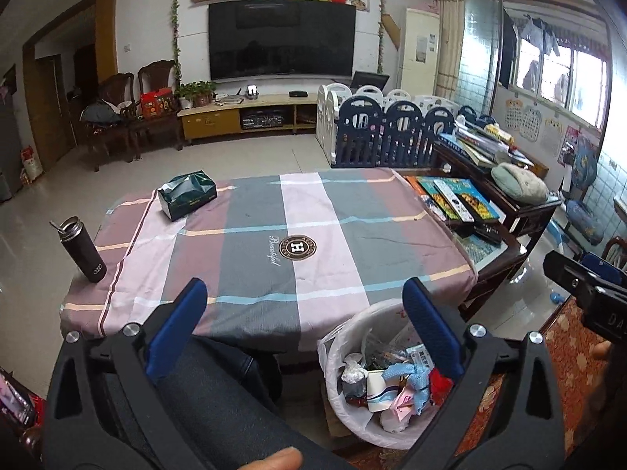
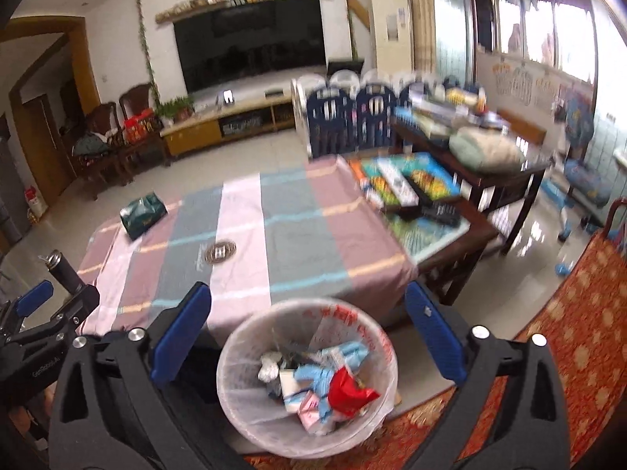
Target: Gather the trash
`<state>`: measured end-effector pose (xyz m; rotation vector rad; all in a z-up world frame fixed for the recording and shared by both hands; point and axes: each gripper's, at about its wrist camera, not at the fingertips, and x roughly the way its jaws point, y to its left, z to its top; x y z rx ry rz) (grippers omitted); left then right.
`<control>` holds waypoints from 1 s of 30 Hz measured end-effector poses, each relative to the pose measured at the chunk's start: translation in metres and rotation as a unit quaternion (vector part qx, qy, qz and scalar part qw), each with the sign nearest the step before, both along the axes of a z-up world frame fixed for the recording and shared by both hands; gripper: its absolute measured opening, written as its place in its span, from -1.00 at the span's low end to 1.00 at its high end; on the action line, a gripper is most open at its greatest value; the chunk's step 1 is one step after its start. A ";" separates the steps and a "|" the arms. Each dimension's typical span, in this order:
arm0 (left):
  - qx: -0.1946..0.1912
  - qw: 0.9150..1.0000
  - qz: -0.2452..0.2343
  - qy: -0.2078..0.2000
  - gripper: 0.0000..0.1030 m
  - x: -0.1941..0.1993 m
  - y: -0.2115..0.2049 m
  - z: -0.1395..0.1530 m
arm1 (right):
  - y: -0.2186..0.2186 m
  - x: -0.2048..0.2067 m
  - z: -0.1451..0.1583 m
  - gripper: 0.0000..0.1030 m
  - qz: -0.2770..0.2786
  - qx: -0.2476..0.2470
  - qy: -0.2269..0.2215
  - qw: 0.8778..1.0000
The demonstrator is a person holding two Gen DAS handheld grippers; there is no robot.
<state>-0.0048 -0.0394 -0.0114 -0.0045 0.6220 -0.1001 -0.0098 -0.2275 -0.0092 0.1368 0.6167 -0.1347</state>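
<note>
The right wrist view is smearing with motion blur, so the books and remotes on the dark side table [image 2: 490, 180] are hard to tell apart, and the small print on the trash is unreadable in both views. The left gripper's frame is cutting off the near-right part of the waste bin [image 1: 341, 356] in the left view, and the person's dark trouser leg [image 1: 219, 399] is filling the space between its fingers. A fingertip [image 1: 280, 460] is peeking in at the bottom edge. The left gripper [image 1: 305, 325] is standing with its two blue pads wide apart, holding nothing and touching nothing. The right gripper [image 2: 309, 333] is likewise gaping fully, empty, hanging over the one bag-lined bin, which is sitting on the floor against the near edge of the table [image 2: 254, 235]. The trash [image 2: 321, 387] is lying inside the bin: a red wrapper, a pale blue piece, pink and white scraps, heaped too closely to count. On the checked tablecloth one green tissue box [image 1: 187, 194] is resting, with one dark flask [image 1: 83, 250] at the left corner.
</note>
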 end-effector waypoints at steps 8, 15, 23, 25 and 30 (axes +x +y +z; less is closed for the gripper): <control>0.012 0.999 0.037 -0.035 0.93 -0.028 0.020 0.031 | 0.024 -0.017 0.027 0.93 0.039 -0.009 -0.043 0.998; 0.017 0.996 0.061 -0.056 0.93 -0.035 0.032 0.041 | 0.037 -0.017 0.027 0.93 0.051 -0.017 -0.042 0.998; 0.018 0.996 0.060 -0.056 0.93 -0.037 0.034 0.043 | 0.040 -0.017 0.026 0.93 0.051 -0.017 -0.040 0.998; 0.018 0.996 0.060 -0.056 0.93 -0.037 0.035 0.043 | 0.040 -0.017 0.025 0.93 0.050 -0.017 -0.039 0.998; 0.021 0.997 0.057 -0.056 0.93 -0.038 0.035 0.045 | 0.038 -0.015 0.020 0.93 0.046 -0.017 -0.033 0.998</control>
